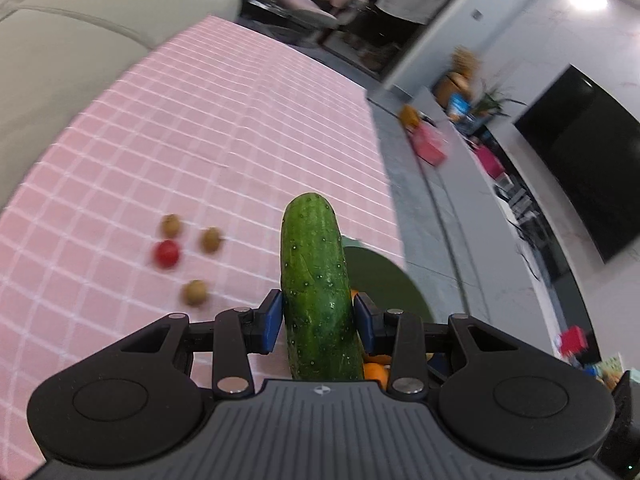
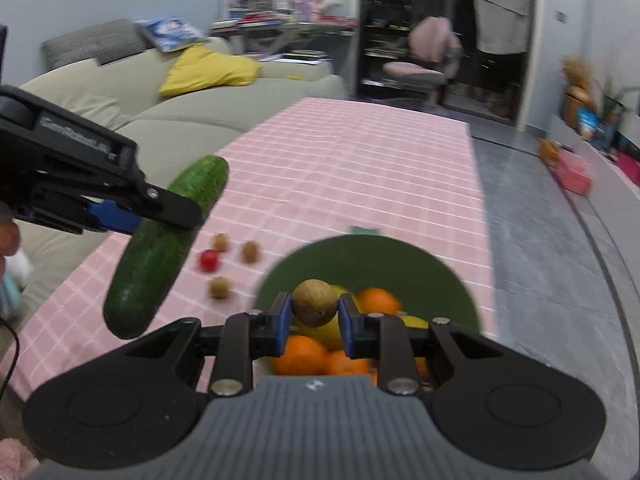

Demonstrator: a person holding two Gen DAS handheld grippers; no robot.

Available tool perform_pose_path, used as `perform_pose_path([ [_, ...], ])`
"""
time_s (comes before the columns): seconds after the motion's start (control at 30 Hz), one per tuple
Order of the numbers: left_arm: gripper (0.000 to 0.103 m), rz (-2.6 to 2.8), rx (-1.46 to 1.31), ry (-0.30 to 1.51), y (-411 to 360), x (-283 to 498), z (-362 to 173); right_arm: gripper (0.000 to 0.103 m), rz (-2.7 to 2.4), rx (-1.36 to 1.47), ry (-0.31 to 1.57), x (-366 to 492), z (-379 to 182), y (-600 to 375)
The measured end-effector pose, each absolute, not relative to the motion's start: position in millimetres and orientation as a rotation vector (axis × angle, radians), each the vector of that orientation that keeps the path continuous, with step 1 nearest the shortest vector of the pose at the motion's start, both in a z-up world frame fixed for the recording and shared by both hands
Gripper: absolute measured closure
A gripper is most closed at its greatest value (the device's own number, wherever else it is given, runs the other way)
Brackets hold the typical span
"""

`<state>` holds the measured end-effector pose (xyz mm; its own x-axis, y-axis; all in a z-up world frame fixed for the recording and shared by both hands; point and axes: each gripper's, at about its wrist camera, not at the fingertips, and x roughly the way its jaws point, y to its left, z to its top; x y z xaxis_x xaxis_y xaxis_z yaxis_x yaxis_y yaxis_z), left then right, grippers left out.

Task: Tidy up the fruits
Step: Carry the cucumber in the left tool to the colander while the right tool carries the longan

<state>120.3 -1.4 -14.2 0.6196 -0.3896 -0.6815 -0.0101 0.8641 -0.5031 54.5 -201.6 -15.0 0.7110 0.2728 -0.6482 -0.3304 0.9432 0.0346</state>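
My left gripper (image 1: 318, 320) has its blue pads (image 1: 273, 322) pressed against both sides of a green cucumber (image 1: 316, 284), clamping it around its middle. From the right wrist view the cucumber (image 2: 160, 248) hangs tilted in the air above the left part of the table, its upper end pointing away from me, with the left gripper (image 2: 160, 214) reaching in from the left edge.

My right gripper (image 2: 314, 320) is closed onto a small round brown fruit (image 2: 315, 303), a pad touching each side. It holds the fruit above a dark green bowl (image 2: 440, 276). Inside the bowl lie several oranges (image 2: 300, 354) and a yellow fruit (image 2: 328, 332). From the left wrist view only a slice of the bowl (image 1: 384, 280) shows, just to the right of the cucumber.

On the pink checked tablecloth (image 2: 360, 168), left of the bowl, sits a loose cluster: a small red fruit (image 2: 209, 260) with three small brown fruits around it (image 2: 251, 251), near each other but apart. The cluster is blurred.

Beyond the table's left side stands a pale sofa (image 2: 200, 112) with a yellow cushion (image 2: 208, 70) on it. Grey floor (image 2: 540, 240) runs along the table's right side.
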Motion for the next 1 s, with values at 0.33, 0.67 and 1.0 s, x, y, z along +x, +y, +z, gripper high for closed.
perform_pose_path([
  [0.33,0.060,-0.290,-0.585,1.016,-39.1,159.9,-59.6,0.081,0.235,-0.025,0.751,73.7,-26.8,-233.3],
  [0.67,0.060,-0.239,-0.518,1.076,-55.0,171.9,-82.3,0.082,0.246,0.015,0.823,103.3,-54.1,-232.5],
  [1.0,0.060,-0.248,-0.484,1.094,-58.9,169.7,-86.0,0.081,0.308,0.070,0.924,119.7,-75.1,-231.6],
])
